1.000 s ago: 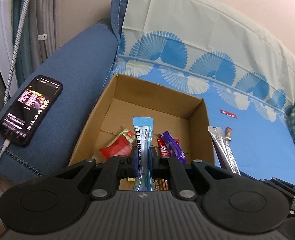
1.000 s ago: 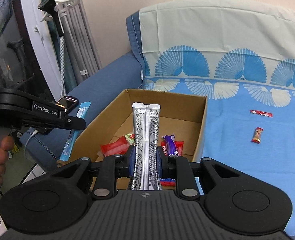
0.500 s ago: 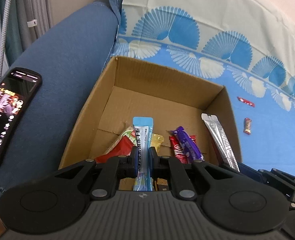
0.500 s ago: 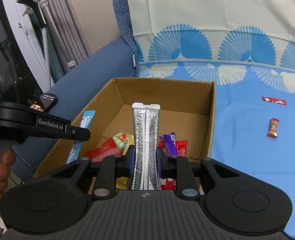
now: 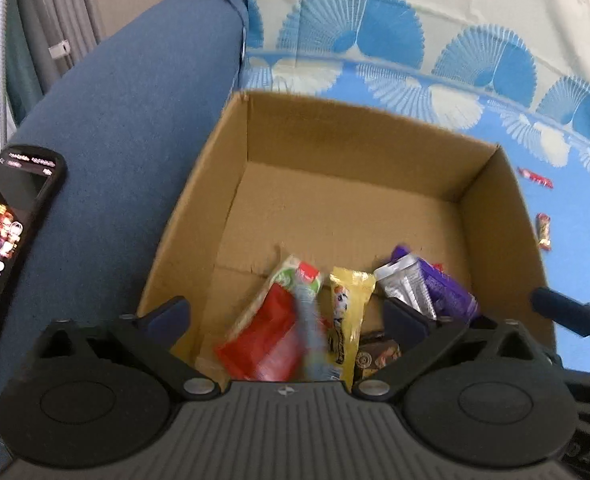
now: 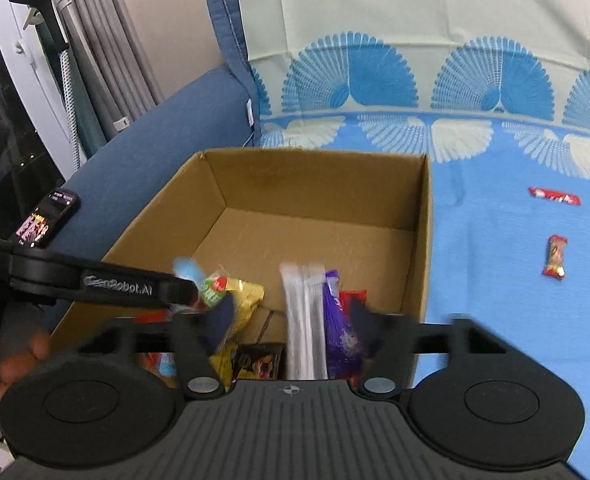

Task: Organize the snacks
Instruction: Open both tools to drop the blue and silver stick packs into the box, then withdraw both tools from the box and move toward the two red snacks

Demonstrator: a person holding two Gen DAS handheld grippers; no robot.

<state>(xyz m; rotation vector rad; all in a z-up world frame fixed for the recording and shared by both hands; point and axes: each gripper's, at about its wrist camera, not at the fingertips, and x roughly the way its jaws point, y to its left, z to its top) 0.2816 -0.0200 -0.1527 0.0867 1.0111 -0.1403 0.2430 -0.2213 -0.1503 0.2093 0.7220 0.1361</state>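
An open cardboard box (image 5: 359,132) (image 6: 315,168) sits on the blue sofa cover. My left gripper (image 5: 287,316) is open over its near side; a blurred light-blue stick packet (image 5: 311,320) (image 6: 187,268) is falling between its jaws onto a red packet (image 5: 267,340) and a yellow packet (image 5: 349,312). My right gripper (image 6: 291,320) is open; a blurred silver stick packet (image 6: 305,320) (image 5: 403,284) drops between its jaws beside a purple bar (image 6: 339,320) (image 5: 447,292). Two small red snacks (image 6: 555,196) (image 6: 555,256) lie on the cover to the right.
A lit phone (image 5: 7,240) (image 6: 47,216) lies on the blue sofa arm at the left. The left gripper's arm (image 6: 95,280) crosses the box's left wall in the right wrist view. Curtains and a white frame stand at far left.
Both grippers opened and let go of their stick packets, which are dropping into the box. Both cameras moved closer over the box.
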